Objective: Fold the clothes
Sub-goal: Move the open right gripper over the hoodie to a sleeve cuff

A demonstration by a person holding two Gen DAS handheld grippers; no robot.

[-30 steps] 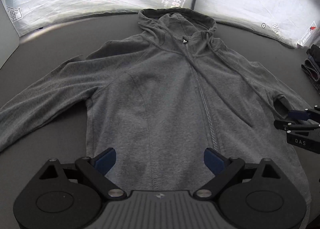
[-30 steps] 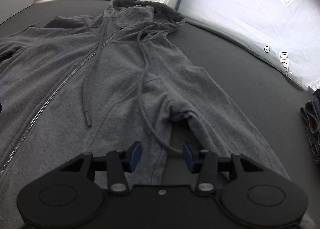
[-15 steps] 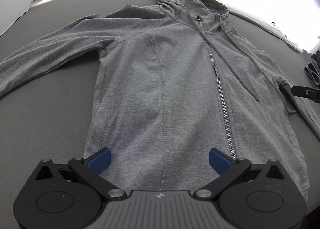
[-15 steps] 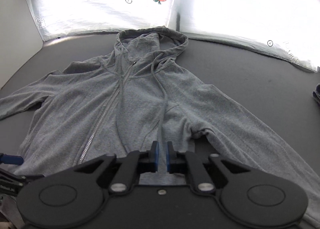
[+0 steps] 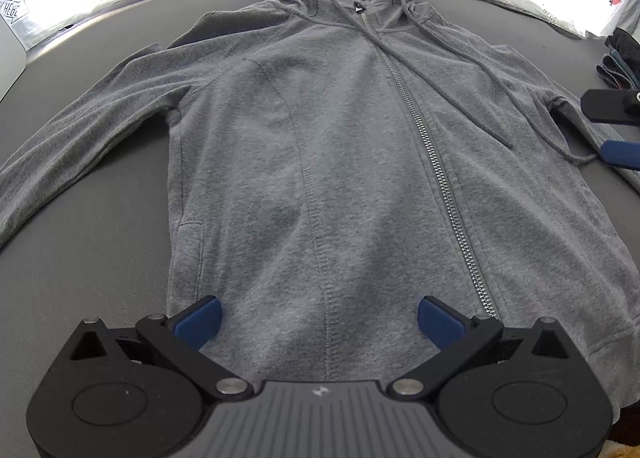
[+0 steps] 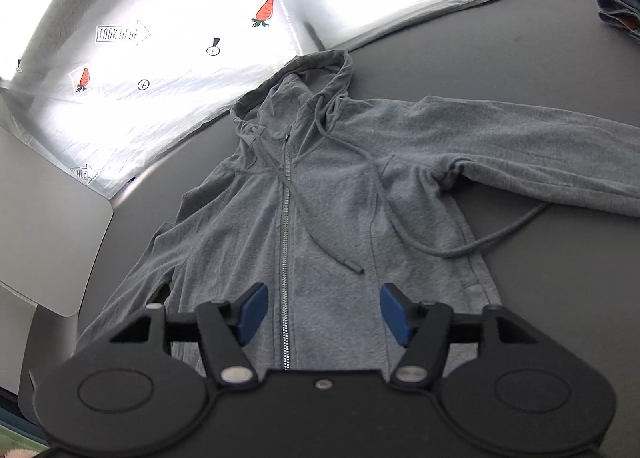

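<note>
Across the middle of both frames, a grey zip hoodie (image 5: pixel 320 145) lies flat, front up, on the dark surface (image 5: pixel 88 242), hood toward the top, sleeves spread sideways. At the bottom of the left wrist view the left gripper (image 5: pixel 319 316) hangs over the hem, fingers wide and empty. The right gripper (image 6: pixel 320 312) straddles the zipper (image 6: pixel 285 242), fingers also wide. A drawstring (image 6: pixel 472 248) trails onto the surface at right.
</note>
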